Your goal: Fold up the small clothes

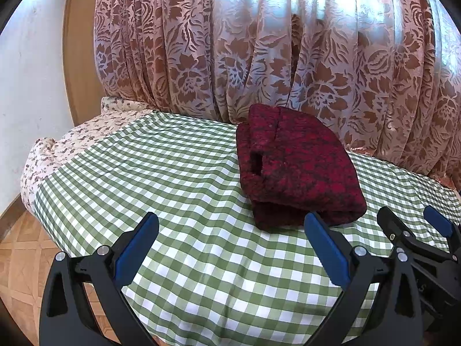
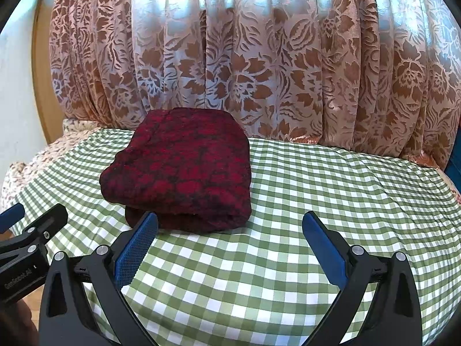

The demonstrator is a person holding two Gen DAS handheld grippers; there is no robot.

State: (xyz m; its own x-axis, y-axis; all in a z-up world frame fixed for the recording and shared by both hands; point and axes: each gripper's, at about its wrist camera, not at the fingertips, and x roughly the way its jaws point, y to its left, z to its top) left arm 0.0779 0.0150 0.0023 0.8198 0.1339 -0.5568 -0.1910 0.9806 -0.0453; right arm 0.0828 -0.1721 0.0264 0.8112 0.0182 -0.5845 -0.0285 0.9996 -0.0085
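A dark red patterned garment (image 1: 296,167) lies folded into a thick bundle on the green-and-white checked cloth (image 1: 178,178). It also shows in the right wrist view (image 2: 184,167). My left gripper (image 1: 230,225) is open and empty, just in front of and left of the bundle. My right gripper (image 2: 230,225) is open and empty, in front of the bundle's right end. The right gripper shows at the right edge of the left wrist view (image 1: 412,219), and the left gripper at the left edge of the right wrist view (image 2: 31,216).
A pink-and-brown floral curtain (image 1: 259,43) hangs right behind the bundle. A small-flowered sheet (image 1: 72,141) covers the left end of the bed. Wooden floor (image 1: 20,253) lies below the left edge. A white wall (image 1: 28,72) is at the left.
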